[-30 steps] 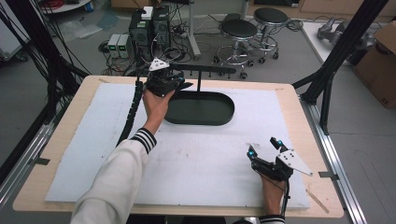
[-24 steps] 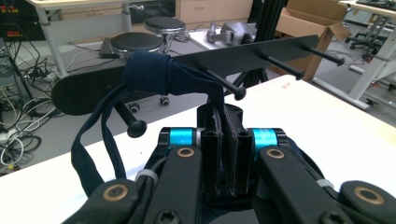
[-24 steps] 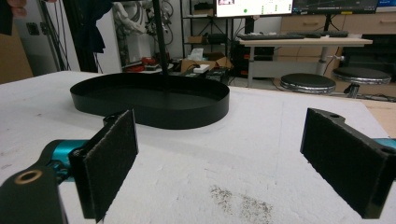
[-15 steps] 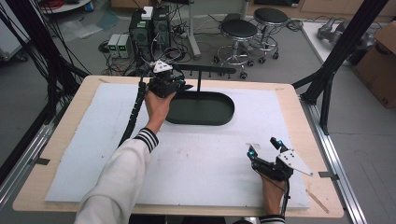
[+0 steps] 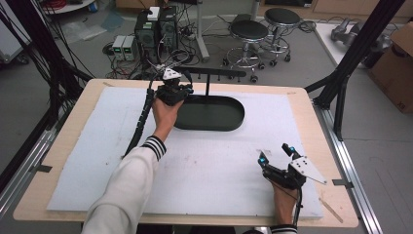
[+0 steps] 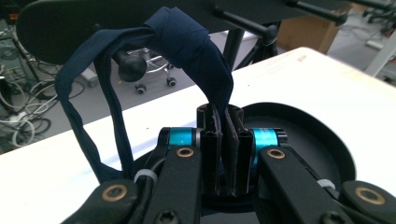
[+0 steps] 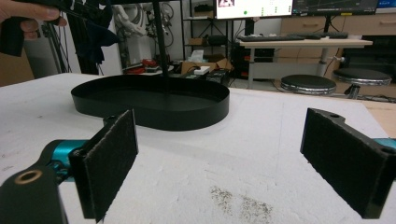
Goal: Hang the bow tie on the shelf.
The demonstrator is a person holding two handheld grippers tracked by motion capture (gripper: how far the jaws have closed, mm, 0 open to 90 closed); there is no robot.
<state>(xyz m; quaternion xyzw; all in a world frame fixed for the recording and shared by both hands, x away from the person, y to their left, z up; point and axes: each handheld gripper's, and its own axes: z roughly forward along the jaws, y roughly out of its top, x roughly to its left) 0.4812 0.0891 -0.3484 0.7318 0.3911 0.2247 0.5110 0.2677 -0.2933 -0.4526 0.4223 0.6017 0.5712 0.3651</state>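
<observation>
A dark navy fabric band is pinched in the left gripper, its jaws closed tight on one hanging end; the rest of the band is looped over a black horizontal bar and hangs down on the left in a long open loop. In the high view the left gripper is held up at the far side of the table, just at the far-left edge of the black oval tray, under the rack's crossbar. The right gripper is seen near the right front corner of the white foam mat, well apart from the tray, jaws spread wide with nothing between the pads. In the right gripper view the tray is seen ahead on the mat, with the rack's upright post rising from it. Two stools and computer boxes are seen on the floor beyond the table.
</observation>
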